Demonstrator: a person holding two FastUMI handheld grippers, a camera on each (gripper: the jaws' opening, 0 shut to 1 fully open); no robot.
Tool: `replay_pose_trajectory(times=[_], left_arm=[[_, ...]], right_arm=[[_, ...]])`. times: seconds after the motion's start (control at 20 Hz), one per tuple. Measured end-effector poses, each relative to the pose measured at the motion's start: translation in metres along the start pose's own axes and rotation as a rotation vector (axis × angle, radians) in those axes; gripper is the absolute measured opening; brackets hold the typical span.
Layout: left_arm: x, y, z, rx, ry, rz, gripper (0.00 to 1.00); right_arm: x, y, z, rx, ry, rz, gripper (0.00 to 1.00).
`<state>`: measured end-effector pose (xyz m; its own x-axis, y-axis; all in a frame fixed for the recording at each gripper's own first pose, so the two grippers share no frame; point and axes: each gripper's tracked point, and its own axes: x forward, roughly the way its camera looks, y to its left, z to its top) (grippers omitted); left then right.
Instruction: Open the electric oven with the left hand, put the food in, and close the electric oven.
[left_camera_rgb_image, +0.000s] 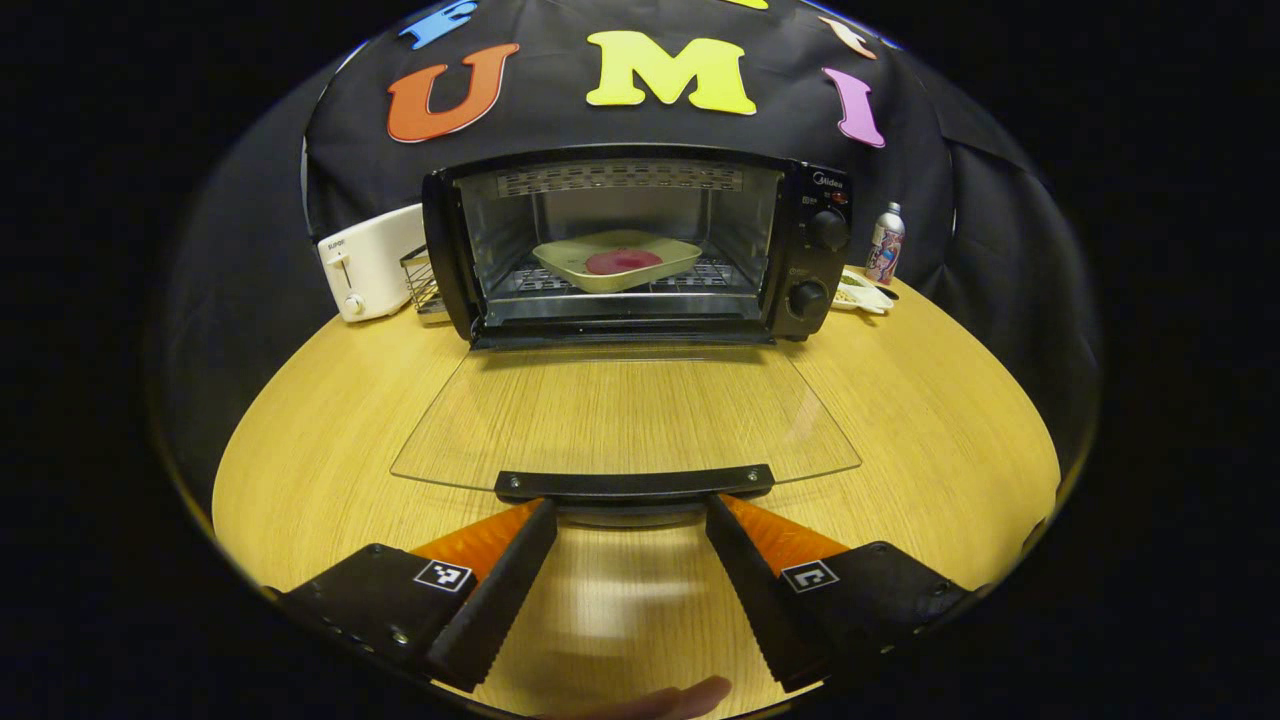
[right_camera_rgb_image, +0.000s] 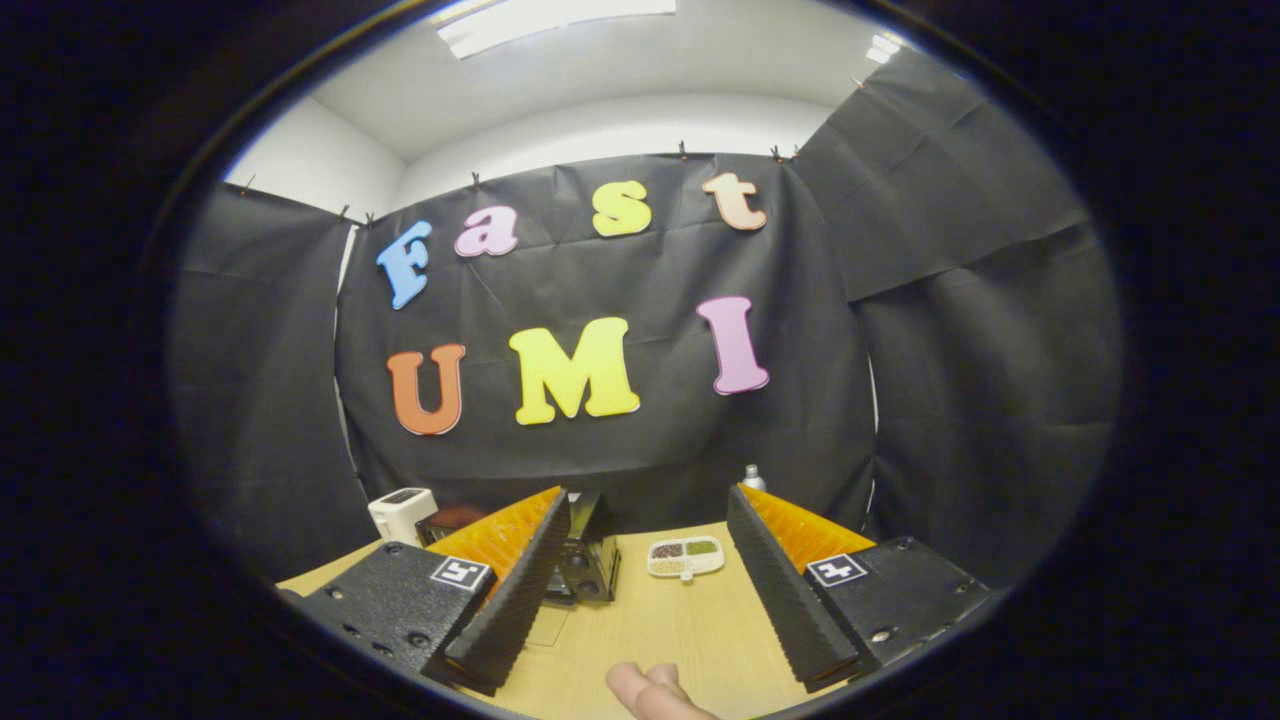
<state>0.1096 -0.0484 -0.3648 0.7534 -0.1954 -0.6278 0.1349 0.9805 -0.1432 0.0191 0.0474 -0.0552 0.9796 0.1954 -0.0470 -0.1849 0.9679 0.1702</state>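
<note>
The black electric oven (left_camera_rgb_image: 812, 255) stands at the back of the wooden table with its glass door (left_camera_rgb_image: 625, 415) folded flat down. Inside on the rack sits a pale tray (left_camera_rgb_image: 568, 262) with a red piece of food (left_camera_rgb_image: 623, 261). My left gripper (left_camera_rgb_image: 630, 520) is open, its fingertips just in front of the door's black handle (left_camera_rgb_image: 633, 483), one near each end. My right gripper (right_camera_rgb_image: 648, 520) is open and raised, pointing at the booth wall, with the oven (right_camera_rgb_image: 590, 562) partly hidden behind its left finger.
A white toaster (left_camera_rgb_image: 368, 262) and a wire rack (left_camera_rgb_image: 422, 280) stand left of the oven. A metal bottle (left_camera_rgb_image: 886, 243) and a small white dish (left_camera_rgb_image: 862, 295) sit to its right; the dish (right_camera_rgb_image: 685, 556) holds several toppings. A fingertip (left_camera_rgb_image: 680, 698) shows low down.
</note>
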Motion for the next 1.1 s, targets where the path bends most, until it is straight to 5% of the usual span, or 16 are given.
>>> replay_pose_trajectory(times=[0.5,1.1], left_arm=[[-0.012,0.0,0.021,-0.002,-0.036,0.004,0.96],[-0.033,0.002,0.103,-0.038,-0.218,0.001,0.97]], right_arm=[[0.006,-0.007,-0.008,0.013,0.001,0.006,0.94],[-0.005,-0.003,-0.013,-0.011,0.012,-0.01,0.95]])
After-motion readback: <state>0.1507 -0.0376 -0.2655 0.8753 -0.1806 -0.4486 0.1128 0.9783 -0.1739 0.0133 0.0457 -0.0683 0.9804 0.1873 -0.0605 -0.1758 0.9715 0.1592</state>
